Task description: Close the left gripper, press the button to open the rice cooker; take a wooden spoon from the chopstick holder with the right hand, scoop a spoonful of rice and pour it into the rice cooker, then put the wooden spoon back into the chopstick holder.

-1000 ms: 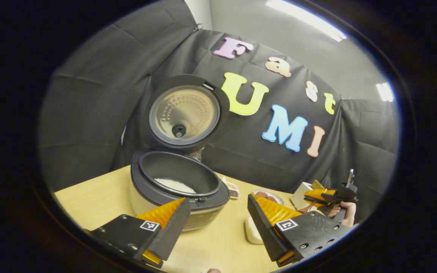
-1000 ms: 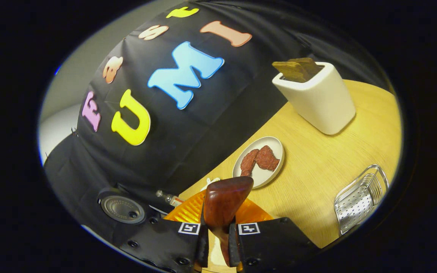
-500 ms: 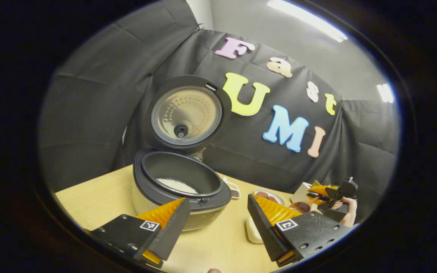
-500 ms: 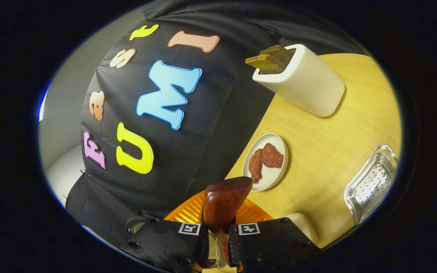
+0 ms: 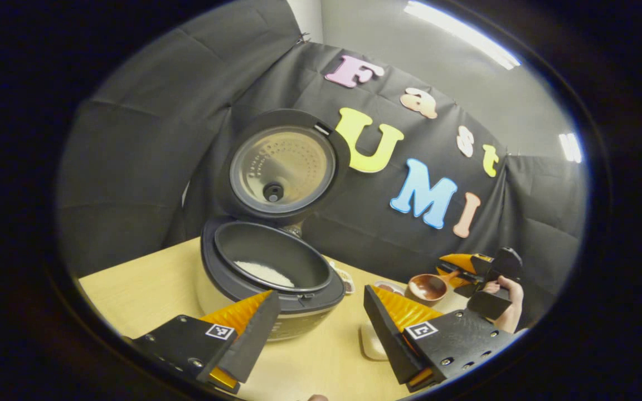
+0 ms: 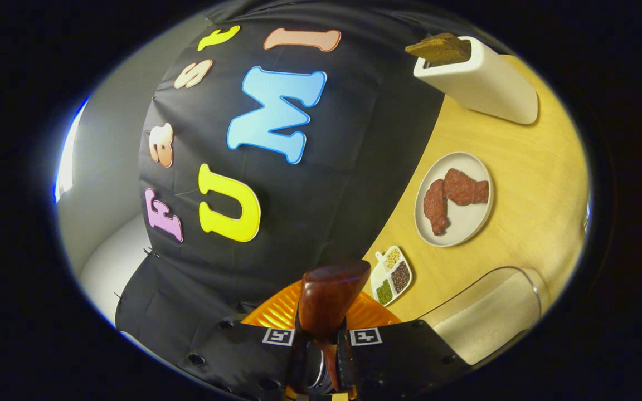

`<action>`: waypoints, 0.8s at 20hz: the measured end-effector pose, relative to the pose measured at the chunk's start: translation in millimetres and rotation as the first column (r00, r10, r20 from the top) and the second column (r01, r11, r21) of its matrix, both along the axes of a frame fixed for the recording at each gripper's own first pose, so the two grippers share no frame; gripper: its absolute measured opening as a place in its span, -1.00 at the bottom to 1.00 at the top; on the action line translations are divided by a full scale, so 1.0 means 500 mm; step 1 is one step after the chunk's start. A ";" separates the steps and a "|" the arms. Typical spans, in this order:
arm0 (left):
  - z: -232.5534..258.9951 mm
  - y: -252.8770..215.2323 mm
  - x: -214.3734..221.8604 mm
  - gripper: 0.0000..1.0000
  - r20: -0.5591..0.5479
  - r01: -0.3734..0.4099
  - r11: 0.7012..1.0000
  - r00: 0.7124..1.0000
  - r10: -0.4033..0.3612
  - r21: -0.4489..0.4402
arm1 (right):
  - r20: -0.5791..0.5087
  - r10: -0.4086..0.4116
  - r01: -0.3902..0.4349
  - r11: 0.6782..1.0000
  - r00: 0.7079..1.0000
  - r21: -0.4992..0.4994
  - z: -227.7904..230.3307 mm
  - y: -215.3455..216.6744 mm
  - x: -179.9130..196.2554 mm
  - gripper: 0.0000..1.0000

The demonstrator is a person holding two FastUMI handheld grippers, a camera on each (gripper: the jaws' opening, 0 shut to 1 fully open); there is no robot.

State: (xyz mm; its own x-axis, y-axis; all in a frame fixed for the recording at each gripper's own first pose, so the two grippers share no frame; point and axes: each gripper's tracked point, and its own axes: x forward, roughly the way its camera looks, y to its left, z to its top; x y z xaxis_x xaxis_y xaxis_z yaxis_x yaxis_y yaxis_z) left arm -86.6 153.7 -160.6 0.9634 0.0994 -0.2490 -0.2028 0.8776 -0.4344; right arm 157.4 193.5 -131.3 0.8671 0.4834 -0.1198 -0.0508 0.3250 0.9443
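Right gripper view: right gripper (image 6: pixel 321 356) clamps the brown wooden spoon (image 6: pixel 327 298), bowl just ahead of its fingers. Left gripper (image 5: pixel 321 328) is spread wide, nothing held, near the open grey rice cooker (image 5: pixel 273 267).

I'm getting even light from ceiling strips (image 5: pixel 460 34) glaring above the rice cooker (image 5: pixel 271 267); edges are bending, focus holding sharp.

rice cooker (image 5: pixel 268 275) on table (image 5: pixel 142 284), rice (image 5: pixel 264 273) inside, plate (image 6: pixel 455 200) between holder (image 6: pixel 480 81) and dish (image 6: pixel 390 275)
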 end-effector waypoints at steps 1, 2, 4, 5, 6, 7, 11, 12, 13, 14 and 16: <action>0.002 0.005 -0.001 0.87 -0.003 -0.002 1.000 1.000 0.002 0.007 | -0.001 0.013 -0.013 1.000 1.000 0.017 0.006 0.026 0.001 -0.60; -0.003 0.014 -0.006 0.90 -0.009 -0.006 1.000 1.000 0.006 0.023 | -0.001 0.024 -0.024 0.999 1.000 0.032 0.010 0.048 0.005 -0.56; 0.000 0.034 -0.015 0.90 -0.018 -0.022 0.998 1.000 0.023 0.060 | -0.005 0.035 -0.035 0.998 0.999 0.051 0.013 0.085 0.018 -0.60; -0.001 0.045 -0.020 0.87 -0.020 -0.027 0.997 0.999 0.028 0.070 | -0.007 0.041 -0.041 0.998 0.999 0.056 0.016 0.104 0.021 -0.56; 0.001 0.054 -0.023 0.87 -0.024 -0.034 0.997 0.999 0.035 0.074 | -0.011 0.051 -0.050 0.997 0.999 0.062 0.018 0.123 0.024 -0.56; -0.001 0.066 -0.027 0.90 -0.027 -0.043 0.996 0.999 0.045 0.077 | -0.013 0.064 -0.063 0.995 0.998 0.076 0.023 0.147 0.025 -0.56; -0.008 0.111 -0.047 0.90 -0.033 -0.074 0.993 0.996 0.078 0.088 | 0.000 0.102 -0.102 0.989 0.995 0.105 0.053 0.221 0.036 -0.57; -0.005 0.117 -0.045 0.90 -0.034 -0.078 0.993 0.996 0.081 0.093 | 0.008 0.106 -0.106 0.990 0.994 0.092 0.058 0.236 0.038 -0.60; -0.002 0.123 -0.049 0.90 -0.033 -0.080 0.992 0.996 0.083 0.099 | 0.016 0.111 -0.112 0.991 0.994 0.075 0.061 0.255 0.039 -0.60; -0.005 0.128 -0.051 0.90 -0.032 -0.081 0.991 0.996 0.085 0.105 | 0.024 0.122 -0.123 0.991 0.992 0.053 0.061 0.275 0.041 -0.57; -0.005 0.133 -0.058 0.89 -0.030 -0.084 0.989 0.996 0.088 0.120 | 0.048 0.150 -0.151 0.989 0.987 0.004 0.071 0.318 0.037 -0.57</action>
